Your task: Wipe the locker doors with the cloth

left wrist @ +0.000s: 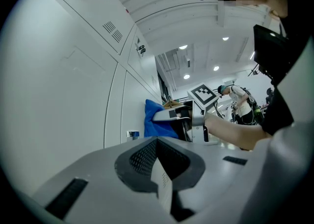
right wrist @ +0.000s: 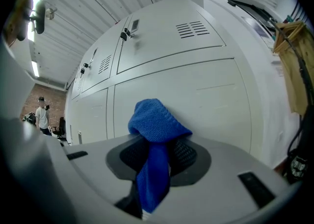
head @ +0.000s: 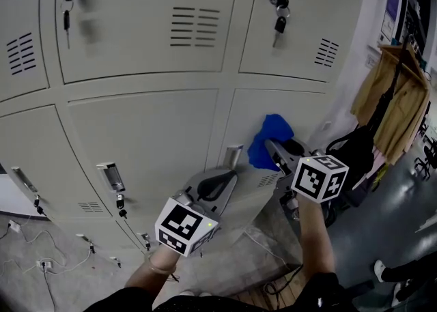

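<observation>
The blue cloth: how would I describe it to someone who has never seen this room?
Start at the wall of grey lockers, at the door below the right-hand dangling keys. In front of it the right claw pinches the blue cloth. It is the only bright blue, soft thing among plain grey metal.

Left gripper [left wrist: 158,142] jaws pressed together — right gripper [right wrist: 156,145] jaws clamp the cloth [right wrist: 155,119].

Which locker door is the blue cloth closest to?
The lower right door, under the upper right door with hanging keys; the right gripper holds the cloth up to it.
</observation>
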Available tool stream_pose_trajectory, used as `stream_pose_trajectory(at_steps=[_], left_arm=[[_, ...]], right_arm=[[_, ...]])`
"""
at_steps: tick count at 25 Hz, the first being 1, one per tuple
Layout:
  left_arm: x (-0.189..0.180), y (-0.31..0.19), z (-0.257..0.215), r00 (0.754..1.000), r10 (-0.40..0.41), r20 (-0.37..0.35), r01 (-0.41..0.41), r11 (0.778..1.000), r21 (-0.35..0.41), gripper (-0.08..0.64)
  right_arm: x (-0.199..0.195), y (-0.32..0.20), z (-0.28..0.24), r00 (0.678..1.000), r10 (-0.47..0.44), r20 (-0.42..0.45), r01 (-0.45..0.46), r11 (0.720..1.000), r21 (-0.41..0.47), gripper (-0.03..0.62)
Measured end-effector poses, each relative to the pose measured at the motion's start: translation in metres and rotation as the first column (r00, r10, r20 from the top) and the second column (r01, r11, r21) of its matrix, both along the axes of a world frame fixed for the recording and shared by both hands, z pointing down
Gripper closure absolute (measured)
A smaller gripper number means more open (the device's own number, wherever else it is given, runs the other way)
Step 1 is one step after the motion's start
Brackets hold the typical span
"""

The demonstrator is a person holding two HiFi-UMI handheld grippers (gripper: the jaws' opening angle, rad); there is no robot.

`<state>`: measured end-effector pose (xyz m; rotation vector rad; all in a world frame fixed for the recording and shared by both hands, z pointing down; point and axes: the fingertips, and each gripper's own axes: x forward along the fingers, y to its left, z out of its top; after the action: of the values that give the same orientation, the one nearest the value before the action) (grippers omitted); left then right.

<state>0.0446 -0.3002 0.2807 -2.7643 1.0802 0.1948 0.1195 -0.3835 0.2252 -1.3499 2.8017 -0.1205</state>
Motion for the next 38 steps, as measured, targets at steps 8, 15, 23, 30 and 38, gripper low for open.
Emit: stream_pose_trajectory(at_steps=[8, 15, 23, 30, 38], left_arm=[[0.008, 0.000, 0.003, 1.000, 0.021, 0.015, -0.021, 1.000, -0.004, 0.554], [0.015, 0.001, 0.003, 0.999, 0.039, 0.022, -0.039, 0.999, -0.004, 0.554], [0.017, -0.001, 0.005, 0.999, 0.044, 0.024, -0.044, 0.999, -0.005, 0.554], [0.020, -0.004, 0.004, 0.999, 0.050, 0.020, -0.050, 0.999, -0.003, 0.554], [0.026, -0.007, 0.006, 0.998, 0.059, 0.022, -0.059, 0.998, -0.009, 0.554]], right_arm=[[0.032, -0.012, 0.002, 0.999, 0.053, 0.010, -0.052, 0.998, -0.029, 0.492], [0.061, -0.022, -0.002, 0.992, 0.122, -0.007, -0.123, 0.992, -0.032, 0.492], [0.096, -0.035, -0.003, 0.980, 0.197, -0.009, -0.197, 0.980, -0.038, 0.492], [0.126, -0.044, -0.003, 0.961, 0.276, 0.001, -0.275, 0.961, -0.037, 0.492], [0.156, -0.053, 0.000, 0.939, 0.338, 0.056, -0.335, 0.940, -0.059, 0.492]])
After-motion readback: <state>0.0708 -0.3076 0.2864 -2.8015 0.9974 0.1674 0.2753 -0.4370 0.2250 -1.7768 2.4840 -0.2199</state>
